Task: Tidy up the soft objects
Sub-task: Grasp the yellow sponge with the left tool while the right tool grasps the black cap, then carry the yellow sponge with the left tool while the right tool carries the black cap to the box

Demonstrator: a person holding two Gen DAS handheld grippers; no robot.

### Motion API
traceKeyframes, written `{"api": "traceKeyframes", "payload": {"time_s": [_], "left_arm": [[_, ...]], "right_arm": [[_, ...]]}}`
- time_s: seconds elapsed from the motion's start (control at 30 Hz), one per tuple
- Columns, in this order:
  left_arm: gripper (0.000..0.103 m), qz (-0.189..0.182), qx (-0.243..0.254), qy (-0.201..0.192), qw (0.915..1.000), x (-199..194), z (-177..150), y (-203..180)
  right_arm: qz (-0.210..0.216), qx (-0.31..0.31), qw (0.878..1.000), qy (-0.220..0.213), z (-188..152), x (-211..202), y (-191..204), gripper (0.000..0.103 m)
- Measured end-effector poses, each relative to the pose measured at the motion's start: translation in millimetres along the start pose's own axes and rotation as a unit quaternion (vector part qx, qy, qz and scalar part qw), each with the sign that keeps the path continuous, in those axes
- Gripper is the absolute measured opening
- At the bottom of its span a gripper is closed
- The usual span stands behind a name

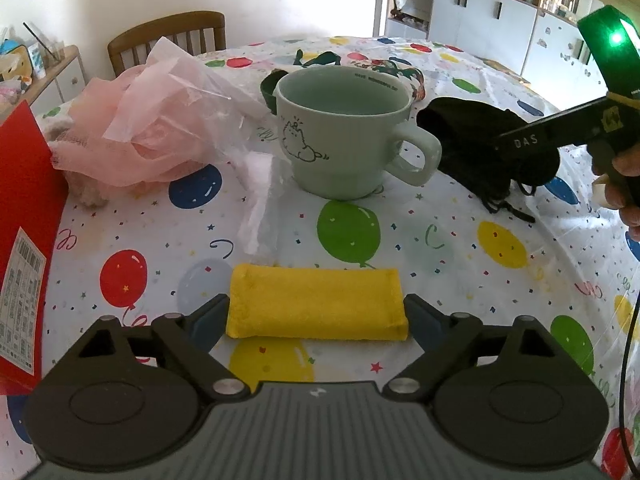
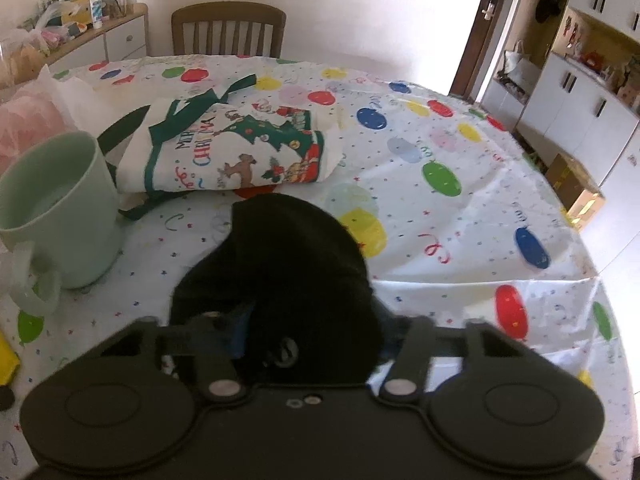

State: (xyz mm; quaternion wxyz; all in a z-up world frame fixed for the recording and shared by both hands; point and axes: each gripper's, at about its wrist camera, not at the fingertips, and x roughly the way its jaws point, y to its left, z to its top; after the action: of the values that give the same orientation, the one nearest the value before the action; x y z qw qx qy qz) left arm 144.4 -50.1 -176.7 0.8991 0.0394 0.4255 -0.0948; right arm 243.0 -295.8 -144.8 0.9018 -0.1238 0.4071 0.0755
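In the left wrist view the left gripper (image 1: pixel 317 312) sits at the bottom of the frame with its jaws set wide, one on each short end of a yellow pouch (image 1: pixel 316 302). The pouch lies flat on the balloon tablecloth (image 1: pixel 400 240), and the jaw tips reach its two ends, but I cannot tell if they press on it. Above the pouch, in the centre of the frame, stands a pale green mug (image 1: pixel 344 136) with its handle to the right. To the upper left of the mug there is a heap of pink netting (image 1: pixel 132 148) with a clear plastic bag (image 1: pixel 192 100) over it, and a red box (image 1: pixel 24 216) fills the left edge. To the right of the mug lies a black cloth (image 1: pixel 472 136); the right gripper (image 1: pixel 532 140) comes in from the right edge, held by a hand (image 1: pixel 624 184), and its tip is on this cloth.

In the right wrist view the right gripper (image 2: pixel 312 332) is at the bottom centre, its jaws half closed around the black cloth (image 2: pixel 288 256), which bulges up between them. The mug (image 2: pixel 60 208) stands at the left edge. Behind it, in the upper middle of the frame, lies a folded Christmas cloth (image 2: pixel 240 152) with green trim. A wooden chair (image 2: pixel 228 28) stands at the far side of the table
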Motion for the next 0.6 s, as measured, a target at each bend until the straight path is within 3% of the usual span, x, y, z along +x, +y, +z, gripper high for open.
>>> {"api": "traceKeyframes", "payload": {"time_s": [0.23, 0.6], "left_arm": [[0.090, -0.001, -0.005, -0.001, 1.0000, -3, 0, -1], [0.089, -0.004, -0.029, 0.007, 0.9996, -10, -3, 6]], "right_arm": [[-0.001, 0.011, 1.000, -0.006, -4, -13, -10, 0.012], [0.026, 0.038, 0.998, -0.053, -14, -72, -20, 0.008]]}}
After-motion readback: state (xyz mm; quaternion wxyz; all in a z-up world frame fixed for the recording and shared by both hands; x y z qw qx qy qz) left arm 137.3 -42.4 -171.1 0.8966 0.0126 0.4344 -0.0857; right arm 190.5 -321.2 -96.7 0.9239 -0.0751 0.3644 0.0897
